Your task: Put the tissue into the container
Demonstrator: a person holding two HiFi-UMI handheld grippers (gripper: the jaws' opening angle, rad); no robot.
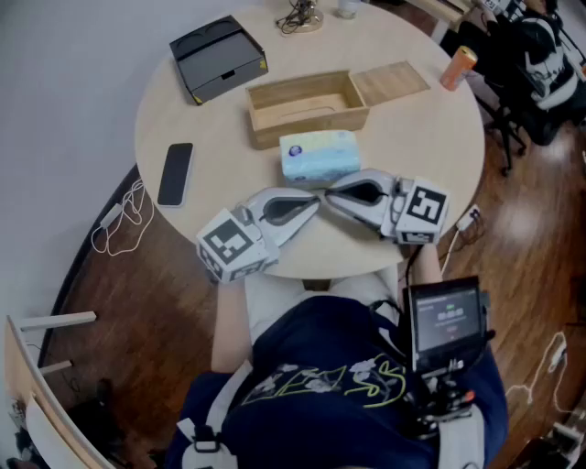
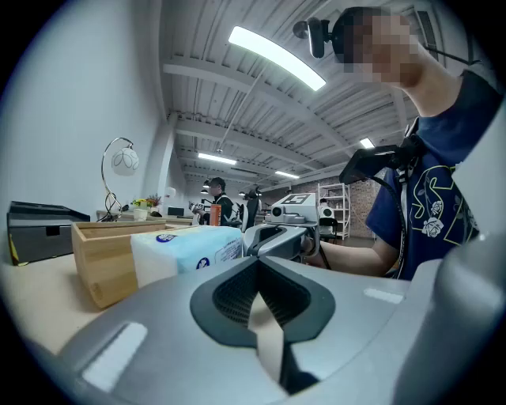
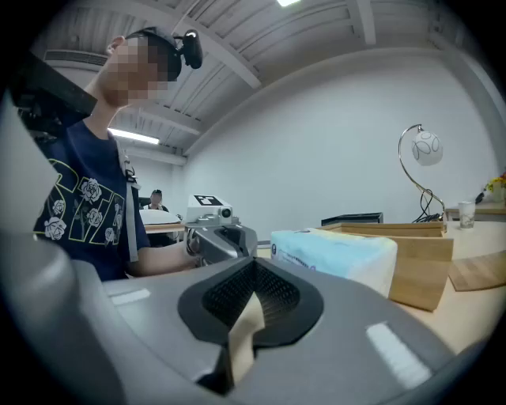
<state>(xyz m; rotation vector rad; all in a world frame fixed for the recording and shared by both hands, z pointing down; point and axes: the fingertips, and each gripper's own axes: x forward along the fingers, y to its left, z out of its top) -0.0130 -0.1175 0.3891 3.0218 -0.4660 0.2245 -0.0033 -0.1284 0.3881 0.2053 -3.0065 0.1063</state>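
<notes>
A light blue tissue pack [image 1: 319,156] lies on the round table [image 1: 430,156], just in front of an open wooden container [image 1: 307,105] with nothing in it. The container's lid [image 1: 391,82] lies flat to its right. My left gripper [image 1: 314,204] and right gripper [image 1: 330,194] rest near the table's front edge, tips pointing at each other and almost touching, just short of the pack. Both are shut on nothing. In the left gripper view the pack [image 2: 186,249] and container [image 2: 103,245] are ahead on the left. In the right gripper view the pack [image 3: 336,253] sits ahead on the right.
A black box [image 1: 218,57] stands at the back left, and a dark phone [image 1: 175,173] lies at the left edge. An orange can [image 1: 458,67] is at the far right. A lamp base with cables [image 1: 300,16] sits at the back. A white cable [image 1: 119,220] lies on the floor.
</notes>
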